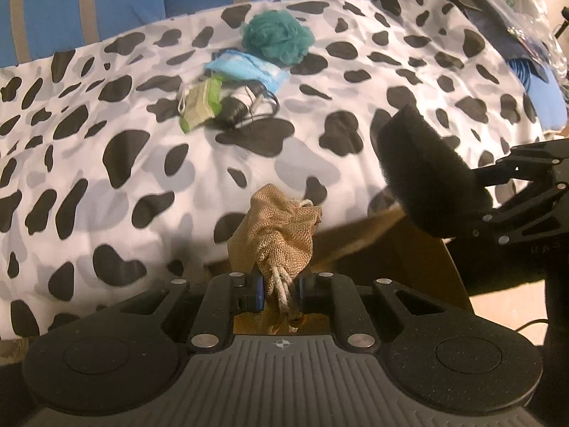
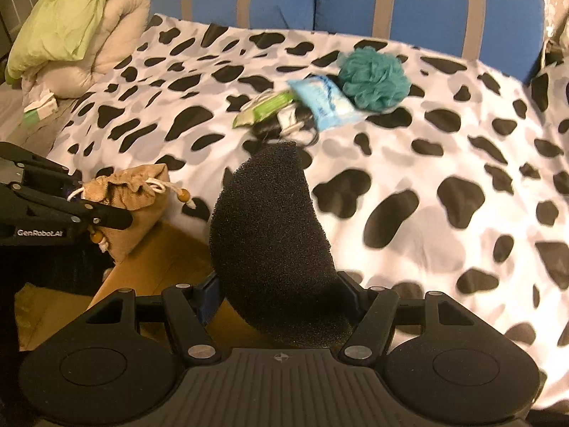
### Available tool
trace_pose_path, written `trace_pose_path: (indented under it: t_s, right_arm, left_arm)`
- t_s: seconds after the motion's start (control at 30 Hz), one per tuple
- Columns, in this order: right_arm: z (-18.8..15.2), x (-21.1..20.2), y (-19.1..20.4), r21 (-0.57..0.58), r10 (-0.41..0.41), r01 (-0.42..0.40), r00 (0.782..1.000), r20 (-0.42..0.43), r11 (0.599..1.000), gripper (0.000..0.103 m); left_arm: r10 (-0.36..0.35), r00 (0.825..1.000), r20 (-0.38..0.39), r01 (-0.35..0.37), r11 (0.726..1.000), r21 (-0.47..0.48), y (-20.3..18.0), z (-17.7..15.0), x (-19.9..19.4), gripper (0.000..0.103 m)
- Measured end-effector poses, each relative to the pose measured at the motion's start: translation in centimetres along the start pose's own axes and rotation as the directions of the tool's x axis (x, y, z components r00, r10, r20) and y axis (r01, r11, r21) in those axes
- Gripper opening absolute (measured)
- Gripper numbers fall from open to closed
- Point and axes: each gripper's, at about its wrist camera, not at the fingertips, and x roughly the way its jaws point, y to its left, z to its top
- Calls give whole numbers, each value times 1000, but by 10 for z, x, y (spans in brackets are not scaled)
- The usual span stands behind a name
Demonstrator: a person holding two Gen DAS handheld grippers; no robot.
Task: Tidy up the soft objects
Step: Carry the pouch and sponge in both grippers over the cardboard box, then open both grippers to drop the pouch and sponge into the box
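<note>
L tongs (image 1: 279, 293) pinched pouch (image 1: 281, 229), R tongs (image 2: 281, 302) held sponge (image 2: 270, 235); both hung over box (image 2: 160, 259), just below.

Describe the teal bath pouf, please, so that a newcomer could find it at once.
Start at the cow-print cover before the blue cushions. At its far edge lies a small pile; the teal bath pouf touches the light blue packet, the only round, ruffled mesh ball.

Bed cover (image 2: 444, 149), white with black and grey cow-print patches. Lying on it, clustered near far edge: teal mesh pouf (image 2: 373, 76), light blue packet (image 2: 325, 101), green packet (image 2: 265, 108), black corded item (image 2: 281, 128).
</note>
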Motion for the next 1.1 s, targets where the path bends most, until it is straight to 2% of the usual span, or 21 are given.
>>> trace_pose_path:
  t_s: [0.2,0.37,0.57,0.67,1.1]
  right_arm:
    - [-17,-2,13,23,7,-6,999,-46,1000,69]
    - [-29,7,23,15,6,-5,992,-123,1000,69]
    - [-35,28,24,2,-16,17,971,-237,1000,69]
    - [-39,37,24,-4,-26,26,960,-279,1000,69]
    - [-38,43,27,-5,-17,16,954,-298,1000,69]
  left_arm:
    - [-12,999,-40,12,1000,-8,-6,-16,-2,16]
    - [-19,996,-90,19,1000,-2,-10,-24,7,16]
    - [-92,978,-187,86,996,-40,-5,-29,31,16]
    - [-117,970,-211,106,992,-61,-3,-30,38,16]
    - [-117,971,-209,106,992,-64,-3,-29,42,17]
